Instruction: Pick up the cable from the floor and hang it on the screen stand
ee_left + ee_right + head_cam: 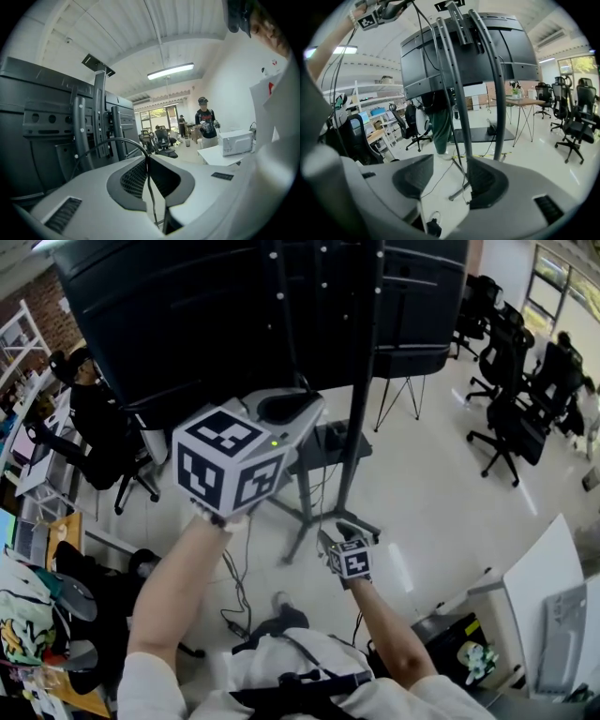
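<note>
Left gripper (148,161), clamped on the thin black cable (117,140), holds it high beside the screen stand (98,117), right gripper (445,180) low, jaws apart and empty: the slack may snag the stand's base or slip the pinch before it is hung.

Screen stand (359,381): black metal tubes, slight sheen. Floor (422,474): smooth, glossy. Left gripper (148,161) shell: grey matt plastic.

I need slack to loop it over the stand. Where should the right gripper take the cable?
Probably the stretch of cable hanging below the shut left gripper. It hangs thin and near-vertical, so bring the open right gripper in from the side, jaws straddling it.
</note>
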Demonstrator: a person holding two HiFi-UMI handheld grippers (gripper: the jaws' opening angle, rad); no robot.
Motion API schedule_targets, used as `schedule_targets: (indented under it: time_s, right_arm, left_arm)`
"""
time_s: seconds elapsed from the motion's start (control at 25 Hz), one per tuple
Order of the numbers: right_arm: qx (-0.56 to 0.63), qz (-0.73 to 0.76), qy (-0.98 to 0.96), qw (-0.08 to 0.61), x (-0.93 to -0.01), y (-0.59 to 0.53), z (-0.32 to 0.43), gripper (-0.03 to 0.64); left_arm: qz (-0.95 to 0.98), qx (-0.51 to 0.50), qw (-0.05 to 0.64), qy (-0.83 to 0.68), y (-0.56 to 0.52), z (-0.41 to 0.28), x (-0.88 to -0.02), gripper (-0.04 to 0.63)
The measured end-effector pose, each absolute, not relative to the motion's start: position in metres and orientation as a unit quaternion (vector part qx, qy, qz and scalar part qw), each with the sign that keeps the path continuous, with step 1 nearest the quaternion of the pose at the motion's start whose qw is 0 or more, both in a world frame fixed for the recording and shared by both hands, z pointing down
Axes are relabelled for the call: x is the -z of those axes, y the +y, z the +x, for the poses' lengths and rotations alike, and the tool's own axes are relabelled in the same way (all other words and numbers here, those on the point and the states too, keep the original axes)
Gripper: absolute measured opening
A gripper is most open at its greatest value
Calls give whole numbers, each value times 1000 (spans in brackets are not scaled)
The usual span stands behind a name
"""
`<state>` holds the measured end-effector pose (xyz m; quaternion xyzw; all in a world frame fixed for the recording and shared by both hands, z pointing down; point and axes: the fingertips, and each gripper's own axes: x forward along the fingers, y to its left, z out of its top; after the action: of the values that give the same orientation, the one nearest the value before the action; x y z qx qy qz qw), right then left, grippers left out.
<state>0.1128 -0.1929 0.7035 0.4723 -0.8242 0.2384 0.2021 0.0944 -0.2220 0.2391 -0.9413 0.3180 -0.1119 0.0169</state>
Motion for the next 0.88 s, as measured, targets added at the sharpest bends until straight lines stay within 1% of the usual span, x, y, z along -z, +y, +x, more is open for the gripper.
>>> schedule_targets:
  time_s: [0.04, 0.08, 0.24, 0.48, 0.68, 0.88]
  right_arm:
    - [-231, 468, -828, 203, -700, -199, 105, 218]
    - [-224, 464, -833, 201, -695, -206, 97, 213]
    - [-204, 452, -845, 199, -680, -227, 68, 215]
    - [-205, 437, -844, 234, -701, -236, 43, 215]
    - [-174, 442, -843, 251, -702, -248, 39, 215]
    - [-168, 450, -837, 263, -711, -255, 46, 209]
  left_arm:
    - [-941, 110, 19, 319, -223, 90, -235, 15]
    - [-941, 107, 21, 321, -225, 86, -230, 15]
    - [-938, 95, 25, 331, -230, 66, -216, 15]
    - [-935, 85, 44, 342, -235, 43, -194, 15]
    - [-933, 71, 53, 348, -242, 24, -172, 15]
    - [-937, 59, 55, 341, -248, 18, -155, 15]
